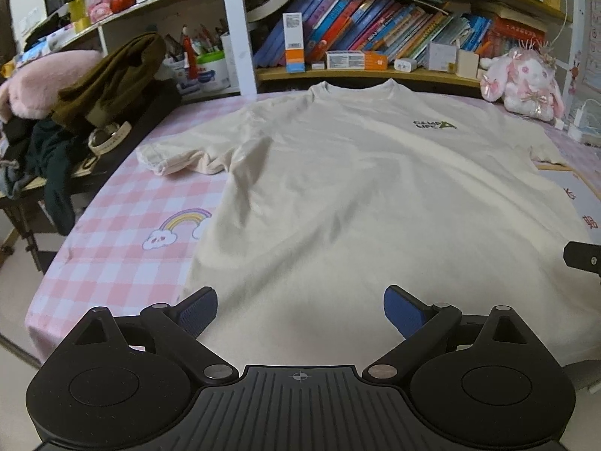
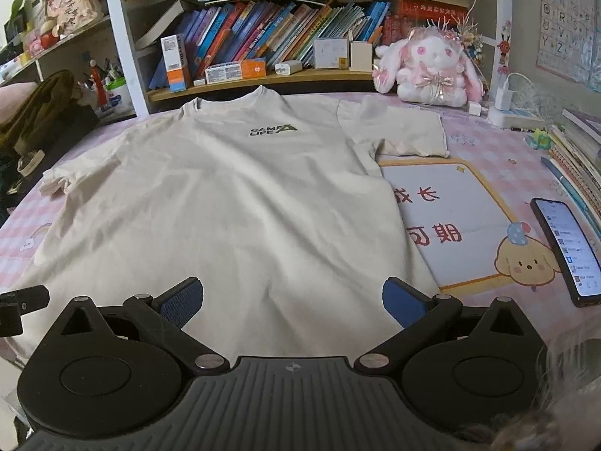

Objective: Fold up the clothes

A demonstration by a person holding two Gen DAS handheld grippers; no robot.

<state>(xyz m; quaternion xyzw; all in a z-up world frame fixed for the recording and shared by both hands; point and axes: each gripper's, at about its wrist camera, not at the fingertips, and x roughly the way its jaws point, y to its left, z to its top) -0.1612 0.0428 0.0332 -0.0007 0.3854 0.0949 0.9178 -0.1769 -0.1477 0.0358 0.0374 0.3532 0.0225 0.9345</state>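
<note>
Left wrist view shows the left gripper point(image 1: 300, 312) with its blue pads spread wide and nothing between them, hovering over the near hem of a cream T-shirt point(image 1: 338, 195) that lies flat, front up, straight ahead on a pink checked tablecloth point(image 1: 112, 248); the hem itself is hidden under the gripper body, so its edge cannot be made out; the sleeve point(image 1: 176, 158) ahead and to the left is bunched and folded on itself, while the opposite sleeve is nearly cut off at the right; a black part of the right gripper point(image 1: 582, 259) pokes in at the right edge; a heap of dark clothes point(image 1: 75, 120) sits far left, partly cropped.

Right wrist view has the right gripper point(image 2: 293, 300) likewise splayed and empty above the shirt's lower right area; only here do the flat right sleeve point(image 2: 405, 131), a printed mat with a cartoon puppy point(image 2: 469, 225) and a lit phone point(image 2: 567, 244) to the right appear; the plush rabbit point(image 2: 428, 64) sits ahead against the bookshelf point(image 2: 263, 75); the chest logo point(image 2: 272, 130) is small and only partly legible; a blurred greyish fuzz fills the lower right corner, unidentifiable.
</note>
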